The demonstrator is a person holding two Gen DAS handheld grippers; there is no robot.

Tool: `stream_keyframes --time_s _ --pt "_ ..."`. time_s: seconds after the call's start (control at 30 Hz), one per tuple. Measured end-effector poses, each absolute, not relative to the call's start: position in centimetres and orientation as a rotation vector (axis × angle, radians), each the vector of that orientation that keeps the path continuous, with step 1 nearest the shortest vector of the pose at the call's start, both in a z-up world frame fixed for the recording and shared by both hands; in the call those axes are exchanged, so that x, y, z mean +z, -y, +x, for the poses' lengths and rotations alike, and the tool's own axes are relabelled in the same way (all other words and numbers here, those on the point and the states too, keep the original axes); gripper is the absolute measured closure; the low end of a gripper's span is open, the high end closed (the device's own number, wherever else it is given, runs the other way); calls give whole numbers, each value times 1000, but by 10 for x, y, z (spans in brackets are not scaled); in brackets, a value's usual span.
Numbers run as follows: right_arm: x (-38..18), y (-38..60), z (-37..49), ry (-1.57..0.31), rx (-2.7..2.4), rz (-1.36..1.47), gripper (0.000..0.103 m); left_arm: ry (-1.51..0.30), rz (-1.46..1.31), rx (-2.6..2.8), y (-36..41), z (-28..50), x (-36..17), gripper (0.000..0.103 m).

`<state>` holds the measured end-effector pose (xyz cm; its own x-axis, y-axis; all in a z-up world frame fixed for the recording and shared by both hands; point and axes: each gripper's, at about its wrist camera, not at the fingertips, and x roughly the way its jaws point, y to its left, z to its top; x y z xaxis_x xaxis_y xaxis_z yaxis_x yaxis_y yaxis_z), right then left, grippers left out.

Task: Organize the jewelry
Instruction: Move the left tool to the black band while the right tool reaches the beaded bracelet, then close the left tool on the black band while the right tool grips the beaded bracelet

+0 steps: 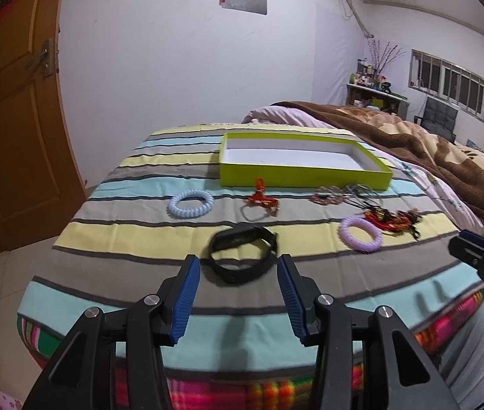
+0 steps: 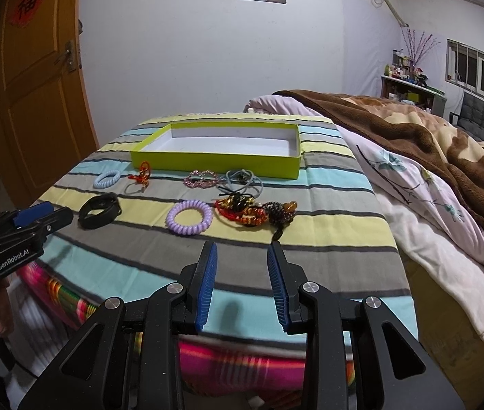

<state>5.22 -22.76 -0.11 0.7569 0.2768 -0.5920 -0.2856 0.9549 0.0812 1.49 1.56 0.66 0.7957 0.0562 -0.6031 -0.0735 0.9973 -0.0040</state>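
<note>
A shallow lime-green box (image 1: 296,176) (image 2: 214,164) with a white inside lies empty at the back of the striped cloth. In front of it lie a black wristband (image 1: 242,254) (image 2: 99,210), a blue spiral ring (image 1: 190,202) (image 2: 106,178), a purple spiral ring (image 1: 360,234) (image 2: 189,222), a red knotted bracelet (image 1: 261,200) (image 2: 142,176), a pink bead bracelet (image 1: 327,195) (image 2: 201,178), grey hair ties (image 2: 243,179) and a red-and-gold tangle (image 1: 392,220) (image 2: 252,211). My left gripper (image 1: 238,266) is open just short of the wristband. My right gripper (image 2: 242,254) is open, empty, near the tangle.
The striped cloth (image 1: 139,232) (image 2: 327,205) covers a table with a multicoloured edge below. A bed with a brown blanket (image 1: 412,136) (image 2: 429,136) lies to the right. A wooden door (image 1: 13,119) (image 2: 33,85) stands at the left.
</note>
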Motion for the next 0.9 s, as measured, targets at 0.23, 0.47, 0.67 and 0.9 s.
stream_keyframes --time_s 0.23,0.47,0.67,0.9 --pt "-12 235 85 -698 328 7 72 -714 -46 109 -36 47 -6 56" --pt "-23 248 122 -766 323 84 71 -778 -68 119 -47 68 -22 56" --pt "-31 256 146 -816 325 167 71 -796 -78 118 -47 79 -28 56" --pt "-36 258 161 -859 326 202 71 -801 -52 109 -40 83 -29 63"
